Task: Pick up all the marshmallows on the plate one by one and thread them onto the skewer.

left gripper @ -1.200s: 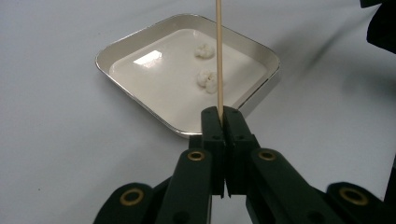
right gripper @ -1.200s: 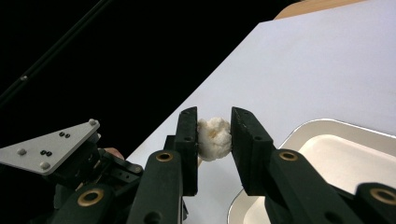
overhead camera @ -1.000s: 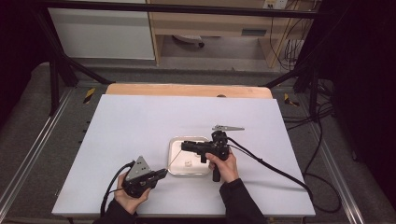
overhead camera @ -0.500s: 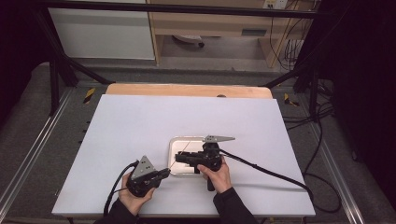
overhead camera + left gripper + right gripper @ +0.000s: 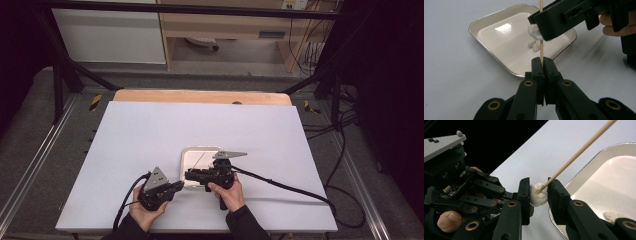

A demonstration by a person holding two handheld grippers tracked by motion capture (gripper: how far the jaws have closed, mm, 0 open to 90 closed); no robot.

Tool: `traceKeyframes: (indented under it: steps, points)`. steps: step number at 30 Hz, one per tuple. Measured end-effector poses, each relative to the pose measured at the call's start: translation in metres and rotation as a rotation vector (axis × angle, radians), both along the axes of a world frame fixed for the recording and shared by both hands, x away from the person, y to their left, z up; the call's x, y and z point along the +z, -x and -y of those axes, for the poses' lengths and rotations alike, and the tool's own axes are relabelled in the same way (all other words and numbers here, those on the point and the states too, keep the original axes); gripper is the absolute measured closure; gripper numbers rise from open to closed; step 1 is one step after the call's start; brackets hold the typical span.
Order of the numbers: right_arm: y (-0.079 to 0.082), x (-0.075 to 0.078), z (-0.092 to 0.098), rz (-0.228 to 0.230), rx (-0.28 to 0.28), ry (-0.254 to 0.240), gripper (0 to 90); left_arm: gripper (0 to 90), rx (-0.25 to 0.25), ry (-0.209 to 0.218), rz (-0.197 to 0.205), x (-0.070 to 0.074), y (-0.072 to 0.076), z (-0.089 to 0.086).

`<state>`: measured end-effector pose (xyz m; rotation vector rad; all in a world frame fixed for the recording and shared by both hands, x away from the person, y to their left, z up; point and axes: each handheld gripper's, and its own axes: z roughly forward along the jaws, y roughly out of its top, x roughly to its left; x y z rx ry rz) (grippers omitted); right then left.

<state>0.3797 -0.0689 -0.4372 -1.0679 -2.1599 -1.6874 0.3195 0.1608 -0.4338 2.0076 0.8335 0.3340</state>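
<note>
Since a second ago, the right gripper [image 5: 192,175] has come down from over the middle of the white tray [image 5: 189,156] to the tray's near edge, and the left gripper [image 5: 174,187] has edged in toward the tray's near left corner, so the two tools now meet there. The left gripper [image 5: 543,62] is clamped on the lower end of a thin wooden skewer [image 5: 541,32], its jaws pressed together with the stick standing up between them just in front of the tray [image 5: 499,57]. The right gripper [image 5: 538,191] pinches a small white marshmallow [image 5: 537,195] between its jaws, and the skewer [image 5: 579,151] runs slantwise into the marshmallow's top, just outside the tray's rim [image 5: 584,162]. Inside the tray, near its middle, lie more white pieces [image 5: 534,44] touching each other. The tray sits on the white table [image 5: 150,130], toward its near edge.
</note>
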Motion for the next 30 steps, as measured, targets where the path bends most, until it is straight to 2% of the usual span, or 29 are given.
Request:
traceKeyframes:
  steps: [4,6,7,12,18,22,30]
  points:
    - [0.000,0.000,0.000,0.013,-0.003,0.008,69.1,88.4,0.005,0.007,0.000,0.000,0.000,0.000]
    - [0.000,0.003,0.002,0.029,-0.011,0.019,63.0,88.4,0.006,0.008,0.000,0.001,0.000,-0.002]
    - [0.000,0.005,0.003,0.041,-0.011,0.024,59.7,88.4,0.000,0.013,0.017,0.000,-0.002,-0.002]
    - [0.001,0.014,0.008,0.104,-0.052,0.060,39.3,88.4,0.001,0.021,0.009,0.000,-0.002,-0.006]
    - [-0.003,0.025,0.017,0.181,-0.097,0.154,20.5,88.4,-0.005,0.031,0.009,0.001,-0.003,-0.010]
    - [-0.006,0.028,0.022,0.220,-0.097,0.216,13.4,88.4,-0.006,0.039,0.006,0.001,-0.003,-0.012]
    - [-0.016,0.023,0.028,0.256,-0.105,0.383,9.3,88.3,-0.011,0.034,0.008,0.000,-0.003,-0.014]
